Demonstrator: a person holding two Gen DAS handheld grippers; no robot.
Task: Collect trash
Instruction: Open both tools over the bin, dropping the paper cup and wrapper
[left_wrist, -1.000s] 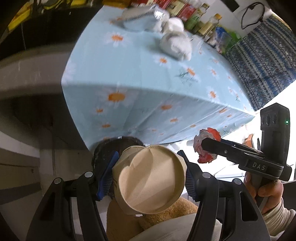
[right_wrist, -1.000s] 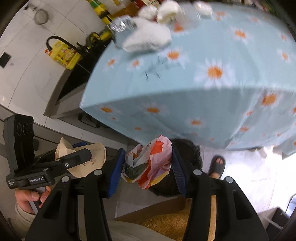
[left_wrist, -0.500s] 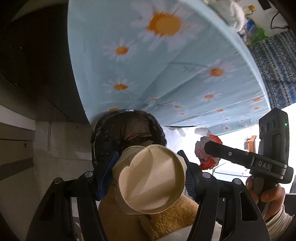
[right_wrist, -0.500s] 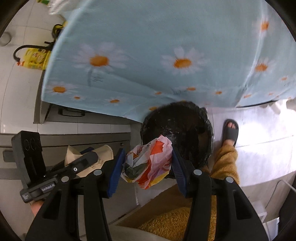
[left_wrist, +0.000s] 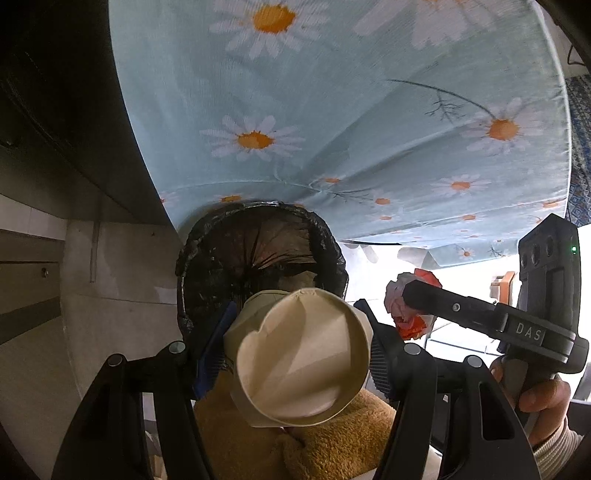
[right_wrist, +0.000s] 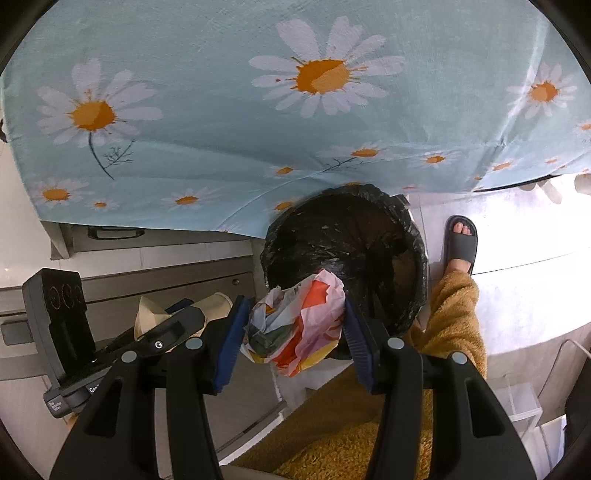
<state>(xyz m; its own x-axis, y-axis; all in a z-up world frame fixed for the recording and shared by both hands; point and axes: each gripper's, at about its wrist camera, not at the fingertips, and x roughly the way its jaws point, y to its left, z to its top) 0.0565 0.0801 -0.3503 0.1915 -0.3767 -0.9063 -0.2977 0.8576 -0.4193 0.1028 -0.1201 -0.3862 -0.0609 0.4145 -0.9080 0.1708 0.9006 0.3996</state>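
My left gripper is shut on a crushed beige paper cup, held just in front of a round bin lined with a black bag. My right gripper is shut on a crumpled multicoloured plastic wrapper, held over the near rim of the same bin. The right gripper and its wrapper show at the right of the left wrist view. The left gripper with the cup shows at the left of the right wrist view.
A table with a light blue daisy cloth overhangs the bin's far side. A grey cabinet with drawers stands left of the bin. The person's mustard-clad leg and slippered foot are right of it.
Both grippers have dropped from table height to below the table edge and closer to the bin. The tabletop items have left view. Both still hold their trash.
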